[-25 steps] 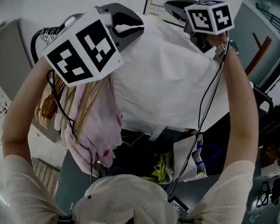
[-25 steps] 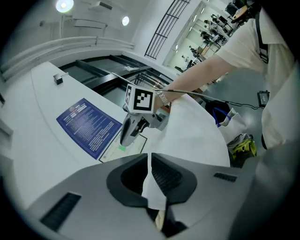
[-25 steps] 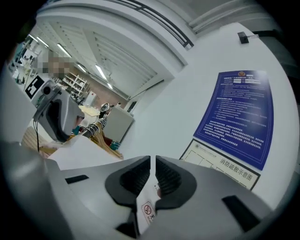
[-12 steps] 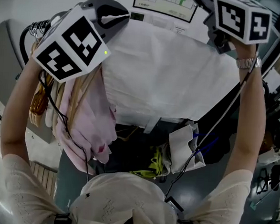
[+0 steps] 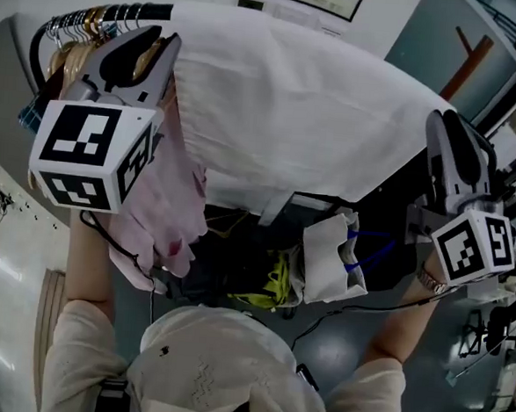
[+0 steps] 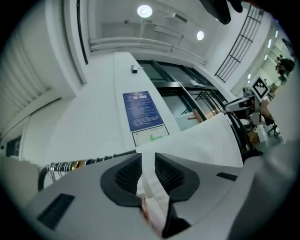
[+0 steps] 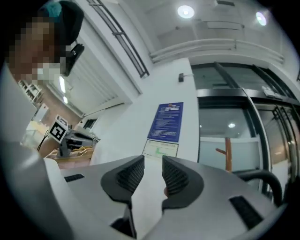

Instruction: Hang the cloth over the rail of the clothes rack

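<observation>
A white cloth (image 5: pixel 308 116) lies draped over the black rail (image 5: pixel 122 12) of the clothes rack, spread wide from left to right. My left gripper (image 5: pixel 163 53) is at the cloth's left edge. Its jaws are opening, and a fold of the cloth (image 6: pixel 150 187) runs loosely through the gap of the left gripper (image 6: pixel 148 161). My right gripper (image 5: pixel 449 126) is at the cloth's right edge. In the right gripper view its jaws (image 7: pixel 153 166) stand apart with a strip of white cloth (image 7: pixel 145 197) between them and no pad pressing on it.
Hangers (image 5: pixel 71 42) crowd the rail's left end, with a pink garment (image 5: pixel 165 212) hanging below my left gripper. Under the cloth are a white bag (image 5: pixel 329 263) and something yellow (image 5: pixel 274 285). A wooden coat stand (image 5: pixel 466 61) rises at the right. A blue notice (image 6: pixel 143 110) hangs on the wall.
Both grippers have come down from above the rail to the cloth's two side edges. The cloth now hangs over the rail, and the left jaws have parted.
</observation>
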Available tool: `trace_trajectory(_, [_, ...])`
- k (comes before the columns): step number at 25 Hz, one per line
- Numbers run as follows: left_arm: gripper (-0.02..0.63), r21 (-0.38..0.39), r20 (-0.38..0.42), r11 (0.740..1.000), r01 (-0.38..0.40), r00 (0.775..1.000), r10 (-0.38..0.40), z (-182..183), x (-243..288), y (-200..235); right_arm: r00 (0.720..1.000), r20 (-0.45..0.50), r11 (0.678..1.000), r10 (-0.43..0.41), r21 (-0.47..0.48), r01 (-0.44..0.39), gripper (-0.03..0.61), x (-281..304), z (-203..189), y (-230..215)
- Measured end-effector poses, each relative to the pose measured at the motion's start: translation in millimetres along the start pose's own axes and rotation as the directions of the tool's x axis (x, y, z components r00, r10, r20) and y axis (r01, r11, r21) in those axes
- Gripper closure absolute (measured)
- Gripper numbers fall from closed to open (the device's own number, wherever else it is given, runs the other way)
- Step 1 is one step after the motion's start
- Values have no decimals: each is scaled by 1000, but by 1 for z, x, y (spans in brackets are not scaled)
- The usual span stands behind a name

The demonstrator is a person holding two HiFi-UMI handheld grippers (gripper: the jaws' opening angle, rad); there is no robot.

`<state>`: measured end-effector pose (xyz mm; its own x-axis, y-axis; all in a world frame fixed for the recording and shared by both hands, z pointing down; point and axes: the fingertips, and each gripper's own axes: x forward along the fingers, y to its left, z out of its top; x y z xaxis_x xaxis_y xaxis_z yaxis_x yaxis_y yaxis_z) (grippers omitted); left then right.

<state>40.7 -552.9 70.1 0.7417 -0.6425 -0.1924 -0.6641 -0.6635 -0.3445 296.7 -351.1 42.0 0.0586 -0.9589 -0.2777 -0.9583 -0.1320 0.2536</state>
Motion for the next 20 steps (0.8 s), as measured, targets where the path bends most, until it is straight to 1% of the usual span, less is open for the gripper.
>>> trace_trajectory(2, [541, -81, -41, 997, -2, 999, -1, -14, 5, -1, 999, -2, 995, -53, 82, 53, 472, -15, -19, -22])
trace_trajectory(4, [541, -154, -65, 988, -4, 998, -6, -22, 11, 2, 996, -25, 987, -84, 136, 87, 471, -24, -35, -38])
trace_trajectory(5, [541, -176, -73, 984, -17, 997, 4, -25, 14, 6, 994, -40, 983, -102, 152, 107, 471, -27, -41, -45])
trace_trajectory(7, [541, -196, -93, 980, -45, 995, 27, -28, 18, 16, 989, -60, 976, -131, 169, 140, 471, -30, -49, -56])
trace_trajectory(8, [541, -204, -103, 978, -46, 994, 26, -29, 19, 19, 988, -64, 974, -137, 173, 146, 472, -31, -51, -59])
trace_trajectory(10, [541, -233, -109, 972, -16, 994, -10, -30, 24, 17, 991, -63, 976, -122, 176, 131, 472, -31, -49, -60])
trace_trajectory(13, [541, -288, -86, 955, 72, 991, -100, -27, 31, 2, 996, -43, 978, -82, 188, 88, 472, -27, -43, -58])
trace_trajectory(14, [541, -299, -75, 951, 86, 991, -113, -26, 32, -1, 996, -37, 976, -83, 197, 89, 472, -25, -44, -59])
trace_trajectory(16, [543, -298, -61, 951, 80, 993, -103, -25, 32, 0, 995, -44, 974, -92, 203, 99, 472, -20, -49, -61])
trace_trajectory(17, [558, -292, -62, 954, 66, 994, -88, -26, 30, 3, 994, -55, 974, -95, 203, 104, 472, -16, -52, -62])
trace_trajectory(18, [593, -285, -64, 957, 51, 995, -72, -26, 28, 5, 993, -65, 973, -103, 201, 114, 472, -14, -55, -64])
trace_trajectory(20, [600, -274, -63, 961, 32, 997, -51, -25, 23, 10, 989, -72, 971, -127, 196, 139, 472, -11, -57, -69])
